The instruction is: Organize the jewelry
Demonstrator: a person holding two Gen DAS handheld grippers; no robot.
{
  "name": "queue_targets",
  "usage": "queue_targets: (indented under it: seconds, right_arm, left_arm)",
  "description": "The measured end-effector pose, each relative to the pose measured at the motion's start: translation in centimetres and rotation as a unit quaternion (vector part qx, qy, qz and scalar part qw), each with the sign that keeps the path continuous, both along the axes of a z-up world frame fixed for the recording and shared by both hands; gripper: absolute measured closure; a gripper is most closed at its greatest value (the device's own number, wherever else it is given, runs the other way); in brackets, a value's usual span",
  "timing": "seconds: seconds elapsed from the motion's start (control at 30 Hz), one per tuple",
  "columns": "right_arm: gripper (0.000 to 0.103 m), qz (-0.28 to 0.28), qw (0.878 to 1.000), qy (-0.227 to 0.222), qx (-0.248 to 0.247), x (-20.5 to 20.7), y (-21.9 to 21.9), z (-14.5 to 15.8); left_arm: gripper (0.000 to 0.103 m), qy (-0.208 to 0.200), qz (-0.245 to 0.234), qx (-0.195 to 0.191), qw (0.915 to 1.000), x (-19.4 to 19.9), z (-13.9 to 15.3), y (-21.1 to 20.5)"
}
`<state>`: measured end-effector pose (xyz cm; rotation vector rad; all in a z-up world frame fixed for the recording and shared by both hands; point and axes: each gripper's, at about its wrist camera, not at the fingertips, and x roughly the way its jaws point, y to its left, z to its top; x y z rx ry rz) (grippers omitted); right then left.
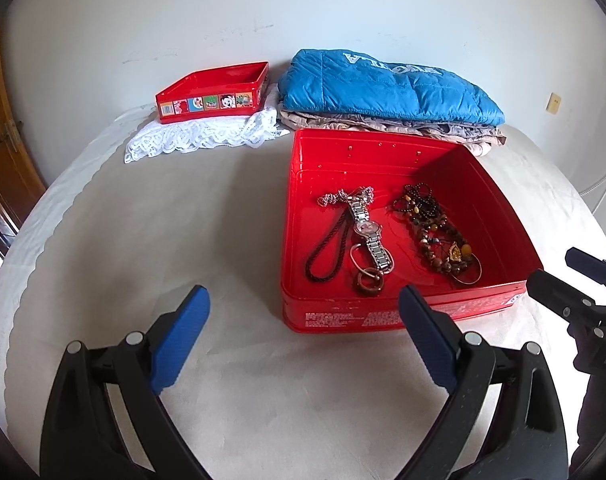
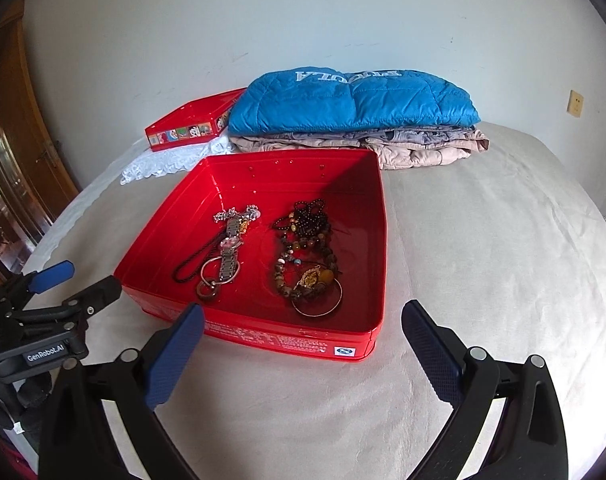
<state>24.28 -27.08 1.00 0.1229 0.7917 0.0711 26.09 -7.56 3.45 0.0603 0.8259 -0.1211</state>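
The left tool hung with its blue-padded fingers spread wide and nothing between them, low over the pale bed cover and just short of the near-left corner of the red tin. The right tool was likewise spread wide and empty, its left pad in front of the tin's near wall and its right pad over bare cover beyond the tin's right corner. In the left wrist view the right tool appeared at the right edge, close to the tin's near-right corner; in the right wrist view the left tool stood beside the tin's left corner.

The open tin sat on the bed with the jewelry inside it in two groups. On the left lay a silver watch, a dark braided cord, a silvery chain at the far end and a brown ring looped with a thin hoop at the near end. On the right lay a heap of beaded bracelets, dark and brown, with a gold pendant and a thin bangle at the near end.

Beyond the tin, a red lid with cartoon pictures along its side rested open side up on a white lace cloth. To the right of it a folded blue padded jacket lay on top of folded beige clothes, against a white wall.
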Motion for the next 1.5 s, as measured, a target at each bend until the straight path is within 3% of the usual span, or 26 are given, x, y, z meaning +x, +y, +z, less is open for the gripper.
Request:
queue_targets:
  seconds: [1.5]
  right_arm:
    - [0.004, 0.006, 1.000, 0.009, -0.003, 0.44, 0.28, -0.54]
  left_arm:
    - [0.009, 0.010, -0.003, -0.004, 0.9999, 0.52, -0.70, -0.05]
